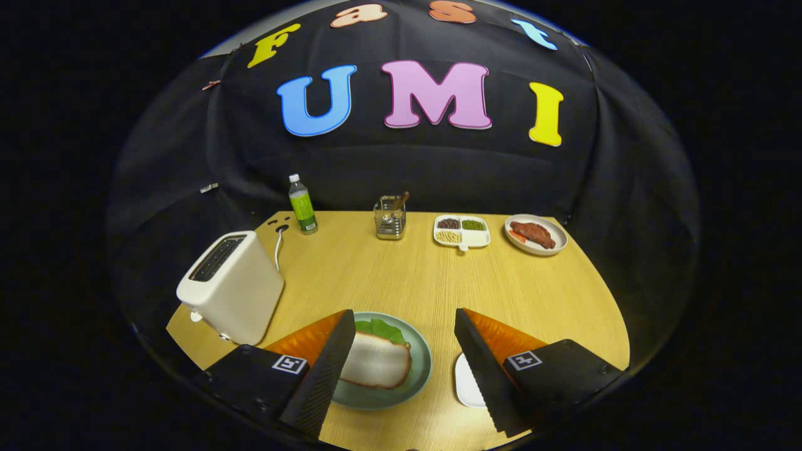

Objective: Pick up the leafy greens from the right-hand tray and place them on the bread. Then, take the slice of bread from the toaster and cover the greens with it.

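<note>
A slice of bread [376,363] lies on top of leafy greens [382,328] on a green plate [421,369], just ahead of my left finger. The green leaf peeks out from under the bread's far edge. My gripper [401,338] hangs above the plate, open, with nothing between its fingers. A white toaster [232,285] stands to the left of the plate, its slots showing dark. A white tray [467,382] is partly hidden behind my right finger.
At the table's far edge stand a green-labelled bottle [302,205], a metal mesh holder [390,218], a divided white dish of beans [462,230] and a plate with meat [536,234]. The toaster's cord [278,247] runs back toward the wall.
</note>
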The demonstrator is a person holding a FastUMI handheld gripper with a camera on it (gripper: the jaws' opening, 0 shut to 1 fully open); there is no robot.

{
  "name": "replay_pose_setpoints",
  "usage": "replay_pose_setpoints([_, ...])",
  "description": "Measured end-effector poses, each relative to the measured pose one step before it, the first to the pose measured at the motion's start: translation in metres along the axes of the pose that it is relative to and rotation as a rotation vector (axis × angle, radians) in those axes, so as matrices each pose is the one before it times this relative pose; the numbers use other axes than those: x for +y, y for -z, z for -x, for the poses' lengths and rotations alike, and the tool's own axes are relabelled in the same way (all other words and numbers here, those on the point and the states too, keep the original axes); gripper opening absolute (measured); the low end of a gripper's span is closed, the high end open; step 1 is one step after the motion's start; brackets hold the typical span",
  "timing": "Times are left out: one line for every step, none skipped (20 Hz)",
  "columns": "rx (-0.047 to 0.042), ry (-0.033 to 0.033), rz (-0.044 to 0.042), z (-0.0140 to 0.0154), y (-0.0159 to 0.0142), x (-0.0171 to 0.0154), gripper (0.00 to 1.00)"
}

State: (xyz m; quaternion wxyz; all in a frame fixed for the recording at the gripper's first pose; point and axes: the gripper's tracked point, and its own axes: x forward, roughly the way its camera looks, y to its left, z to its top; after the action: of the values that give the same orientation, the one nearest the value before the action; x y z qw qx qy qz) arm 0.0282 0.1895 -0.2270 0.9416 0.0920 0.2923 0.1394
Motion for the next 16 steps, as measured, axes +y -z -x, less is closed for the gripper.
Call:
replay_pose_setpoints([-0.03005, -0.01255, 0.01764, 0.00808, -0.01419, 0.00213, 0.99])
replay_pose_setpoints([-0.02837, -0.01634, 0.01400, 0.00743, -0.01505, 0.00325, 0.99])
replay_pose_setpoints([-0.02581, -0.01098, 0.01500, 0.00696, -0.01273, 0.00217, 0.99])
replay_pose_setpoints([-0.02656, -0.01265, 0.01607, 0.00714, -0.01284, 0.00115, 0.99])
replay_pose_setpoints([-0.02326, -0.00907, 0.01663, 0.00585, -0.01156, 0.00065, 0.99])
replay_pose_setpoints([-0.01680, -0.01304, 0.01199, 0.00573, -0.01101, 0.00084, 0.99])
replay_pose_setpoints([-0.01763, -0.01172, 0.01097, 0.00684, -0.00937, 0.00103, 0.99])
replay_pose_setpoints([-0.01691, -0.01243, 0.00867, 0.00541, -0.00965, 0.00045, 0.99])
replay_pose_setpoints([-0.01725, -0.00965, 0.00893, 0.00449, -0.00861, 0.00051, 0.99])
replay_pose_setpoints([-0.01224, -0.00852, 0.00696, 0.00488, -0.00645, -0.00084, 0.99])
replay_pose_setpoints([-0.01164, -0.00886, 0.00369, 0.00541, -0.00478, 0.00044, 0.99])
replay_pose_setpoints([-0.00834, -0.00783, 0.00332, 0.00471, -0.00419, -0.00002, 0.99])
replay_pose_setpoints([-0.00786, -0.00245, 0.00160, 0.00426, -0.00253, -0.00228, 0.98])
replay_pose_setpoints([-0.00113, -0.00322, -0.00276, 0.00367, -0.00135, -0.00096, 0.97])
replay_pose_setpoints([-0.00593, 0.00167, -0.00183, 0.00372, 0.00029, -0.00257, 0.97])
replay_pose_setpoints([-0.00122, -0.00184, 0.00014, 0.00275, -0.00032, -0.00205, 0.97])
